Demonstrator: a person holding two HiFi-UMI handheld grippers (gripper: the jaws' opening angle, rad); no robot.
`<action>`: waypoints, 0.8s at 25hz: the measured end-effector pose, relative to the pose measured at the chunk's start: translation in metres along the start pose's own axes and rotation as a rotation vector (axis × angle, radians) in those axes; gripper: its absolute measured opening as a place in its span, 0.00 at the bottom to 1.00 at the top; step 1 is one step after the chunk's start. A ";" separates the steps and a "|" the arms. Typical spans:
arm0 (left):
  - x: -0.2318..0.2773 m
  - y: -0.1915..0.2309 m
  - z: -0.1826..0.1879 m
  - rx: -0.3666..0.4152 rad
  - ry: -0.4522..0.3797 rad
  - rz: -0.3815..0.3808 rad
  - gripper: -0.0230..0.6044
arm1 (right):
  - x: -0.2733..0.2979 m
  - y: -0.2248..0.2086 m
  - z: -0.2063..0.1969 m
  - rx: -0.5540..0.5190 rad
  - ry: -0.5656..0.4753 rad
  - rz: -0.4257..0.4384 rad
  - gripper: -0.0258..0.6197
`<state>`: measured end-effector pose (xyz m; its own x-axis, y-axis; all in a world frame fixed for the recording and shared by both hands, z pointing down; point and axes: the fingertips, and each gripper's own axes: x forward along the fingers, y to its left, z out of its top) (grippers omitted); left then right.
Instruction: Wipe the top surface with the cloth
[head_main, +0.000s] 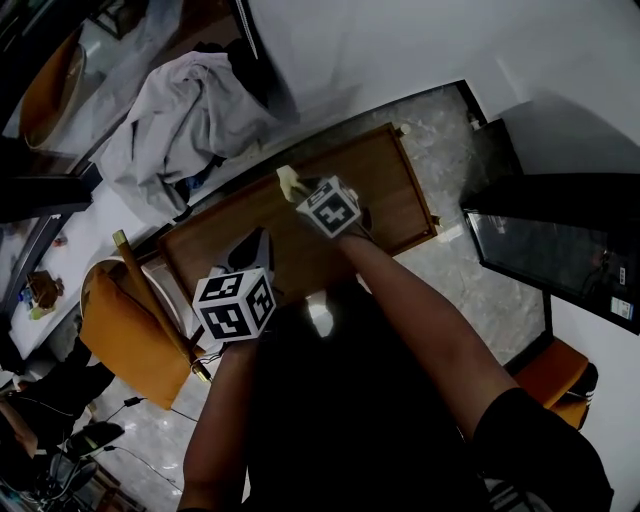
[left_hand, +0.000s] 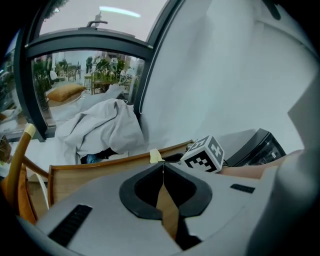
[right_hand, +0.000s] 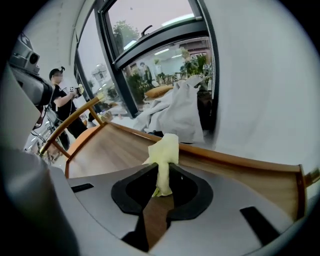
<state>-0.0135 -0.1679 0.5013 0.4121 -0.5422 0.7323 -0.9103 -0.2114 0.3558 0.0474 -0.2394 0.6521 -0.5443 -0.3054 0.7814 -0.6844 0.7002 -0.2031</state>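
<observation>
R gripper (right_hand: 163, 172) is clamped on the pale yellow cloth (right_hand: 166, 148). The cloth is pinched btw both jaws, w/ its free end sticking up past the tips and a short bit tucked behind them. The wooden table top (head_main: 385, 190) lies under and ahead of this gripper, w/ the cloth near the top's far rim. Can't tell if the cloth touches the wood.

L gripper (left_hand: 163, 168) is clenched, jaws tip to tip w/ nothing btw them. It's held over the near-left part of the top, closer to the person's body. R gripper sits ahead of it and to its right.

A crumpled grey-white sheet (head_main: 185, 115) is heaped beyond the rim, ahead of both grippers. An orange chair (head_main: 125, 335) is just left of L gripper. A dark screen (head_main: 560, 245) is off to R gripper's right, well apart. A person (right_hand: 62, 100) stands far off to R gripper's left.
</observation>
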 end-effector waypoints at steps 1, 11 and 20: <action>0.004 -0.004 0.001 0.002 0.003 -0.003 0.06 | -0.004 -0.009 -0.002 0.006 0.000 -0.010 0.14; 0.036 -0.051 0.015 0.017 0.009 -0.046 0.06 | -0.034 -0.074 -0.018 0.051 0.009 -0.059 0.14; 0.048 -0.064 0.018 0.025 0.020 -0.042 0.06 | -0.064 -0.133 -0.032 0.111 0.014 -0.135 0.14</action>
<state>0.0635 -0.1956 0.5035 0.4508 -0.5160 0.7284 -0.8926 -0.2545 0.3721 0.1884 -0.2921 0.6482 -0.4377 -0.3819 0.8140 -0.8003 0.5781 -0.1592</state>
